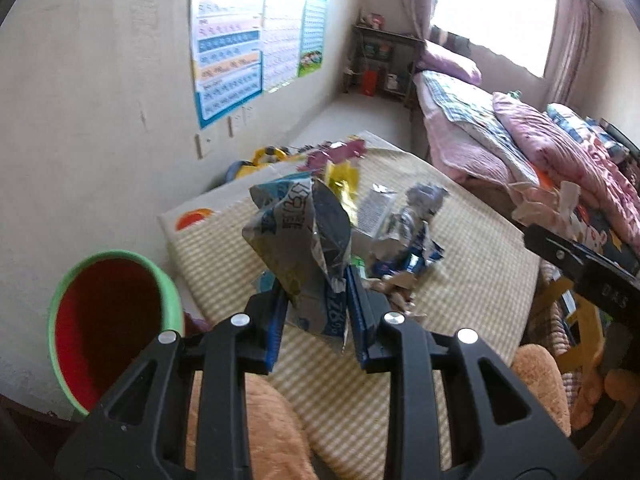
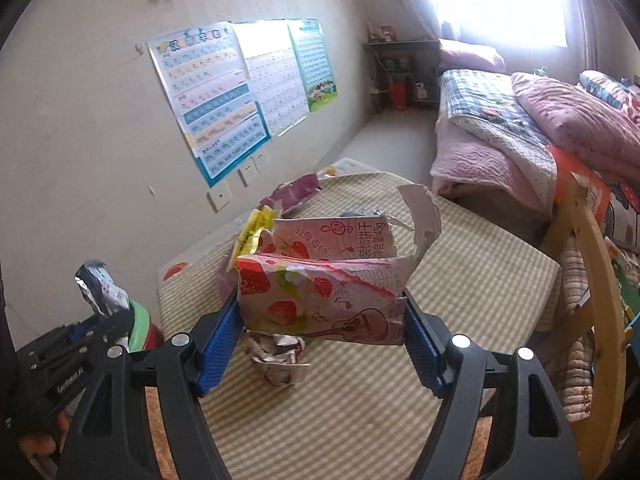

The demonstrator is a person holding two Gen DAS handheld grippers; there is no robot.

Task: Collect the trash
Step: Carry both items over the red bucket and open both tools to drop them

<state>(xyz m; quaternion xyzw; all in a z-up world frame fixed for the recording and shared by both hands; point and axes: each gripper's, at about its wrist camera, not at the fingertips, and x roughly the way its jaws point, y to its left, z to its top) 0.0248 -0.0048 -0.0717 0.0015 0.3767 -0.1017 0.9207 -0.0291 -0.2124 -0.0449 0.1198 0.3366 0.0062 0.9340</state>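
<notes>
My left gripper (image 1: 316, 300) is shut on a crumpled blue and silver snack wrapper (image 1: 298, 236), held above the striped mat (image 1: 460, 292). A green-rimmed red bin (image 1: 108, 320) stands to its left by the wall. My right gripper (image 2: 322, 320) is shut on a torn pink strawberry biscuit box (image 2: 320, 292), held above the mat (image 2: 460, 280). In the right wrist view the left gripper (image 2: 104, 312) with its wrapper (image 2: 100, 288) shows at lower left beside the bin (image 2: 144, 324). Other trash lies on the mat: a crumpled wrapper (image 2: 276, 356), yellow wrapper (image 1: 344, 180) and blue-silver scraps (image 1: 408, 232).
A bed with pink quilts (image 1: 540, 148) runs along the right. Posters (image 1: 232, 40) hang on the left wall. A shelf (image 1: 380, 64) stands in the far corner under the window. A wooden chair frame (image 2: 596, 280) rises at right. An orange plush (image 1: 540, 380) lies near.
</notes>
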